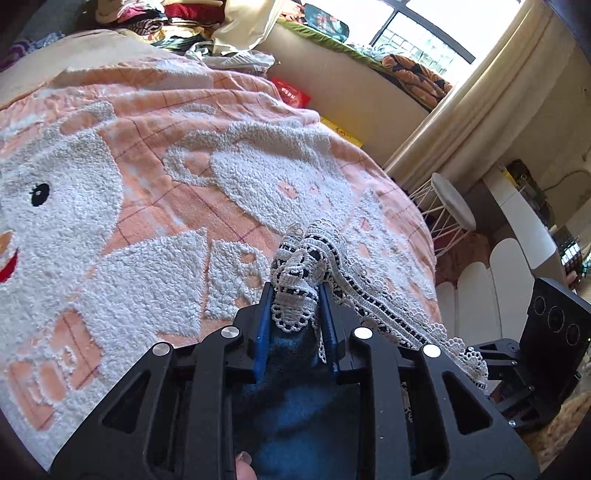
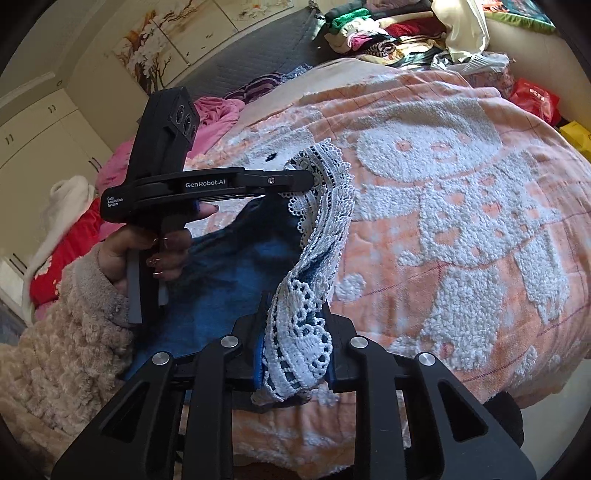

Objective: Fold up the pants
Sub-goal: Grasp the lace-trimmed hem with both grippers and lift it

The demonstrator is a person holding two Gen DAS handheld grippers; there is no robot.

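Note:
The pants are blue denim [image 2: 236,273] with a white lace hem [image 2: 321,236]. My left gripper [image 1: 297,295] is shut on a bunched part of the lace hem [image 1: 299,284], with denim [image 1: 291,391] hanging below its fingers. My right gripper [image 2: 295,332] is shut on another part of the same lace hem, held above the bed. In the right wrist view the left gripper [image 2: 310,177] shows at left, pinching the lace a short way from my right one. The lace band runs between the two grippers. The rest of the pants hangs down out of sight.
A pink blanket with white fluffy animal figures [image 1: 155,192] covers the bed [image 2: 461,206]. Piled clothes [image 2: 388,33] lie at the far end. A white wire stool [image 1: 450,206] stands beside the bed near the curtain. A red bag [image 2: 535,96] lies off the bed's edge.

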